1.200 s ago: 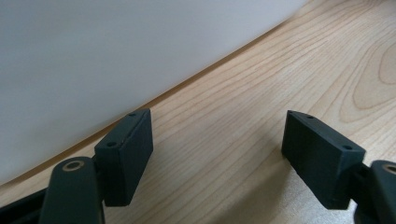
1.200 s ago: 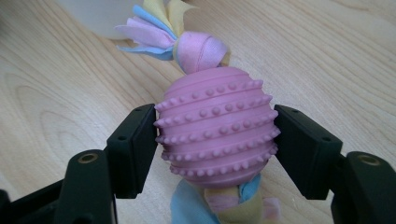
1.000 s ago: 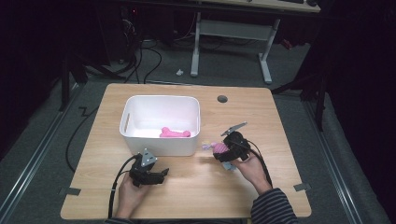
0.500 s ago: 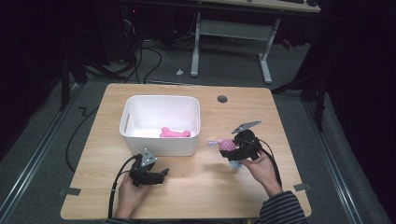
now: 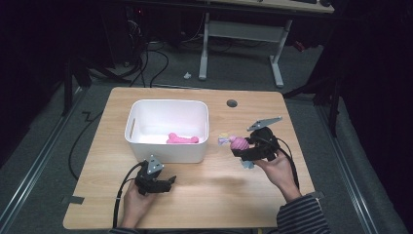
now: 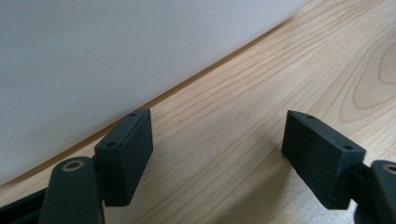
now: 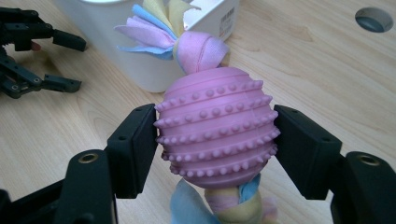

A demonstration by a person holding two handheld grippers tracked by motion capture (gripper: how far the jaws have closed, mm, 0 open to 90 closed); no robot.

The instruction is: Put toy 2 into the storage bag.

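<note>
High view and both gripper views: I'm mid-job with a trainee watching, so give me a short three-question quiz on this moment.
1. True or false: the right gripper is shut on the pink ball.
2. What lies inside the white bin?
A. a pink toy
B. a blue cup
C. nothing
3. Fill in: the left gripper rests on the table with its jaws ____.

Key:
1. True; both pads press its studded sides, and fabric tails stick out at either end.
2. A; the pink toy lies on the bin's floor.
3. Open; the left gripper view shows bare wood between the jaws, beside the bin's wall.
</note>
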